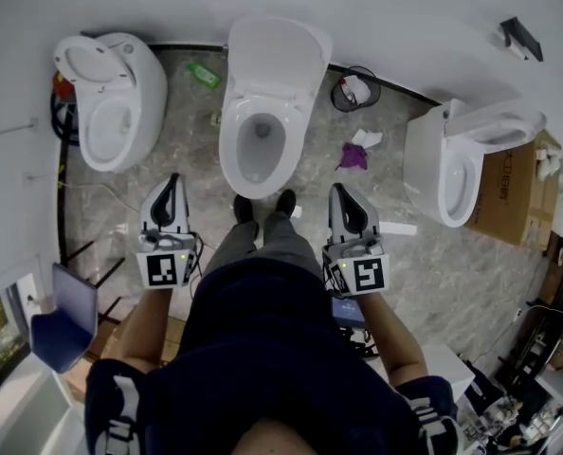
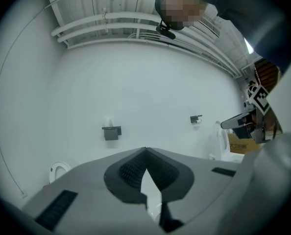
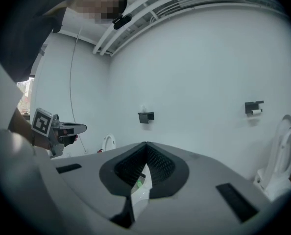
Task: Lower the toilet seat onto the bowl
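The middle toilet (image 1: 260, 112) stands straight ahead of the person's feet, its lid (image 1: 277, 53) raised against the wall and a white ring round the open bowl (image 1: 256, 145). I cannot tell whether the seat is up with the lid or down. My left gripper (image 1: 172, 180) hangs left of the bowl's front and my right gripper (image 1: 337, 191) to its right, both apart from the toilet. In the left gripper view the left gripper (image 2: 145, 152) is shut on nothing and points at the white wall. The right gripper (image 3: 145, 145) is likewise shut and empty.
A second toilet (image 1: 111, 102) stands at the left and a third (image 1: 466, 159) at the right beside a cardboard box (image 1: 514, 192). A green bottle (image 1: 204, 74), a bin (image 1: 355, 91) and a purple cloth (image 1: 354, 155) lie near the back wall. Paper holders (image 2: 111, 131) hang on the wall.
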